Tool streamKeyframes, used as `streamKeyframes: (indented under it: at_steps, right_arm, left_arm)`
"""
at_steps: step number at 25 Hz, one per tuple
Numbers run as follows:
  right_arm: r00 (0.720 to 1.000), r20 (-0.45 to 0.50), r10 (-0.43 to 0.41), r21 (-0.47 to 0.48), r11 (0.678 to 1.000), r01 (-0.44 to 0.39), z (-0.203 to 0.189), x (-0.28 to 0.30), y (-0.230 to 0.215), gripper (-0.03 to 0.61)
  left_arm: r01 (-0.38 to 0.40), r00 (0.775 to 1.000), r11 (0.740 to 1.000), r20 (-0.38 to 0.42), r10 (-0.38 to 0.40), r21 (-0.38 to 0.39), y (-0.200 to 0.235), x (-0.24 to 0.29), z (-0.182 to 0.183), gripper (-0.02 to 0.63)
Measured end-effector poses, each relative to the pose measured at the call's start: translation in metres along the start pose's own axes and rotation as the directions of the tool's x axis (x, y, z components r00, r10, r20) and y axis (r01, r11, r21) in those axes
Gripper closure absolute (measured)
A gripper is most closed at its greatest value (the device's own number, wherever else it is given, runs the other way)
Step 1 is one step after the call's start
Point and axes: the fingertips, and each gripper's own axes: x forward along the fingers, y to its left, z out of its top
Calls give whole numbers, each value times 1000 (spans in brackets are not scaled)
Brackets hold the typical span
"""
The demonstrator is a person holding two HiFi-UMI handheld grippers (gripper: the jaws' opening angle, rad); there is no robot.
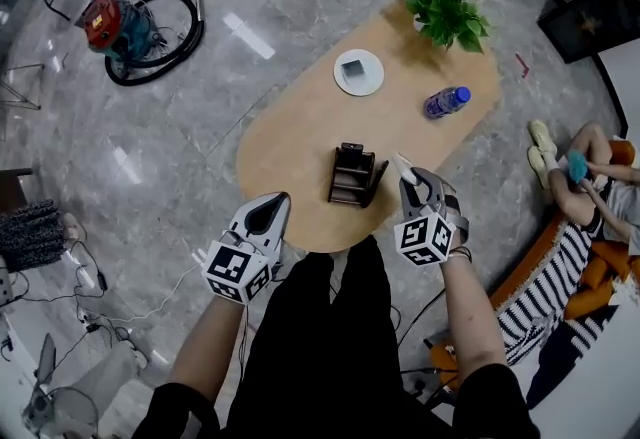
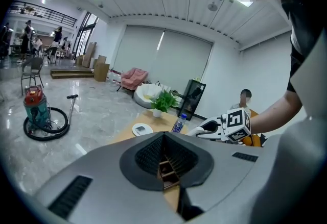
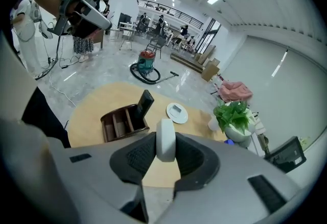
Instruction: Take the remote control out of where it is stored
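White and slim, the remote control [image 3: 165,139] is clamped between the jaws of my right gripper [image 1: 408,177], held clear of the dark brown desk organiser [image 1: 352,179], presumably to avoid snagging, while my left gripper [image 1: 272,212], jaws closed on nothing, hangs left of the oval wooden table [image 1: 300,127] above the grey marble floor [image 1: 200,107].

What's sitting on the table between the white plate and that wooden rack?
Nothing: in the head view, the table between the white plate and the wooden rack is bare.
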Motion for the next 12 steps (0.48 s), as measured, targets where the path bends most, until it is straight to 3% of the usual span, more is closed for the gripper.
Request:
streamKeyframes:
  at_steps: [5,12]
  right_arm:
    - [1000,-30,-7,-32,999,6,-24,20,-28,468]
    - [995,-94,36,-130,990,-48,-65,59,-49,468]
  left_arm:
    - [-23,1000,1000,-2,23,-18,-7,25,2,607]
    - [-78,997,995,-7,77,-61,-12,57,2,607]
